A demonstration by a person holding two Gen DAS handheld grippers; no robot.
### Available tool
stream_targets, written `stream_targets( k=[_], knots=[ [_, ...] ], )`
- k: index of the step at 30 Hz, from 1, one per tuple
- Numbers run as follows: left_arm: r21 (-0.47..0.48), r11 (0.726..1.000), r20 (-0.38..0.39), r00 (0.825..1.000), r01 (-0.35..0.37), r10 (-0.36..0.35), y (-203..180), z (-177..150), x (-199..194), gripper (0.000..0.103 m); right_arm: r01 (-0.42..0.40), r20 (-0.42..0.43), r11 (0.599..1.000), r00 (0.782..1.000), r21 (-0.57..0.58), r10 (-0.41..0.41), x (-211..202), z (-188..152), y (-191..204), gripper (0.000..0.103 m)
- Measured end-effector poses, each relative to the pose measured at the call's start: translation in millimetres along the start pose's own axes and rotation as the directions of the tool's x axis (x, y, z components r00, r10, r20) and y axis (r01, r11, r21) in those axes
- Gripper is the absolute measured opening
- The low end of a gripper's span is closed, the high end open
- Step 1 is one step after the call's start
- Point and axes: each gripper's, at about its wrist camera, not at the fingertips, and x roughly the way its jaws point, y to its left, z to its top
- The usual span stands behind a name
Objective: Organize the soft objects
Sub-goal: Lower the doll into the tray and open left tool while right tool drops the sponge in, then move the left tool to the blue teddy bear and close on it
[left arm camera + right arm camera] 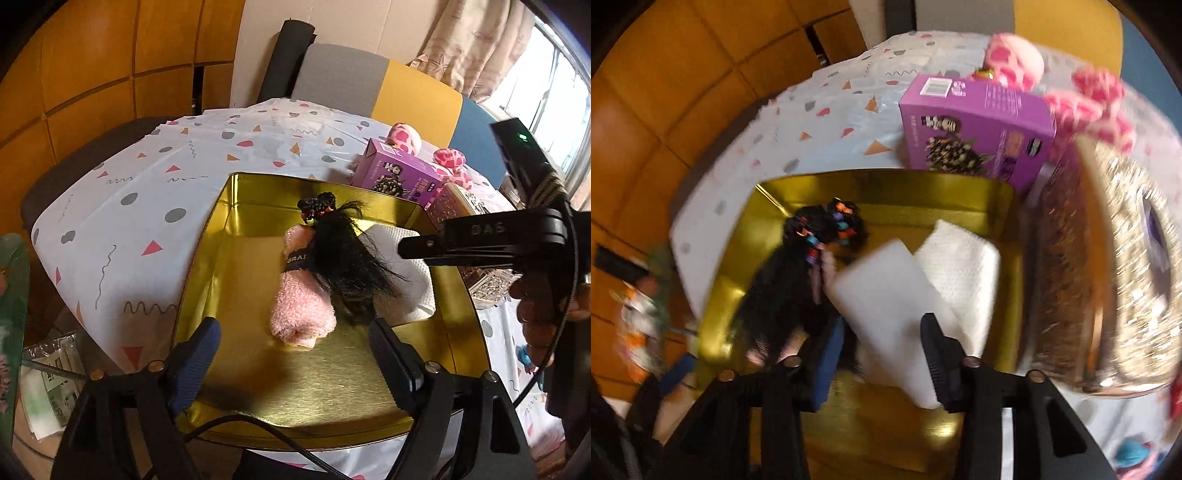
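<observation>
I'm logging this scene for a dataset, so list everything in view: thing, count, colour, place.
gold tin: one, gold, on the table.
pink towel roll: one, pink, inside the tin.
black wig: one, black with coloured beads, over the towel roll.
paper towel: one, white, folded, at the tin's right side.
white sponge: one, white, between the right gripper's fingers, above the tin.
purple box: one, purple, behind the tin.
pink plush: pink spotted, count unclear, behind the box.
tablecloth: one, white, patterned.
left gripper: open, above the tin.
right gripper: around the sponge.

Purple carton (397, 177) on patterned tablecloth (155, 177); chair (376, 88) behind; curtain (480, 40) by window.
</observation>
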Motion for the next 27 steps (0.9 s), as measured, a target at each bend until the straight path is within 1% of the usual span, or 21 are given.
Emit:
stream_targets(
  k=[2,4,8,14,18,23,27],
  knots=[
    [-0.005,1.000,0.000,1.000,-0.004,0.004,1,0,0,0.083,-0.026,0.019,1.000,1.000,0.018,0.025,-5,-4,-4,0.047],
    [-0.009,1.000,-0.004,1.000,-0.005,0.005,2,0,2,0.083,-0.030,0.046,1.000,0.998,0.008,0.030,-13,-8,-4,0.058],
    [0.005,1.000,-0.006,1.000,-0.013,0.014,-3,0,3,0.083,-0.027,0.084,0.999,0.996,-0.036,0.030,-25,-19,-3,0.058],
    [0.043,0.998,-0.003,0.999,-0.036,0.036,-14,-1,2,0.083,0.056,0.148,0.991,0.988,-0.118,-0.039,-33,-42,6,0.058],
    [0.054,0.998,-0.006,1.000,-0.031,0.031,-20,-1,1,0.083,0.091,0.200,0.984,0.978,-0.156,-0.059,-48,-59,7,0.058],
    [0.081,0.997,-0.010,1.000,-0.018,0.019,-32,-2,0,0.083,0.108,0.232,0.979,0.970,-0.173,-0.066,-63,-75,-1,0.058],
    [0.112,0.994,-0.019,1.000,-0.004,0.007,-44,-4,1,0.083,0.108,0.253,0.984,0.965,-0.142,-0.070,-74,-82,-18,0.058]
  ],
)
